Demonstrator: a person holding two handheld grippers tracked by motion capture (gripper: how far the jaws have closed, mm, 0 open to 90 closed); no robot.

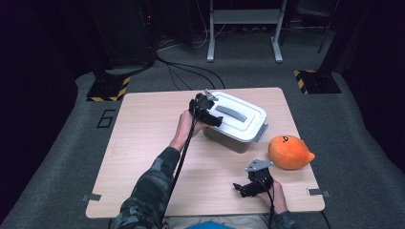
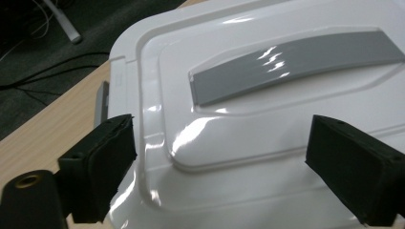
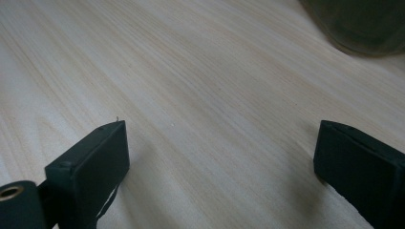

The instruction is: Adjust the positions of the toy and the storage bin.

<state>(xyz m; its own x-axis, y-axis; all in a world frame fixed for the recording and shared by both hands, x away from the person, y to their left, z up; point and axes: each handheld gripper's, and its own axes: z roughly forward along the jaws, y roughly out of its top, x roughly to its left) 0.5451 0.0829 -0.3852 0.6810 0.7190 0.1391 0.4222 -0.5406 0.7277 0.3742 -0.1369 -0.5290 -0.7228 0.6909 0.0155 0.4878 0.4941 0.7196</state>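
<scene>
Jaws of L gripper (image 2: 219,167) wide apart above white box lid (image 2: 267,124).

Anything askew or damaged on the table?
Nothing stands out. The white lid sits flat on the grey box, which lies at an angle to the table edge. The orange plush toy looks intact.

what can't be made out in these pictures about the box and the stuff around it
- Inside of the storage box: hidden in the high view by its shut white lid.
- Lid's far end: cut off by the frame edges in the left gripper view.
- Latch: too small to tell whether it is fastened.
- Orange plush toy: its face markings too small to read.
</scene>
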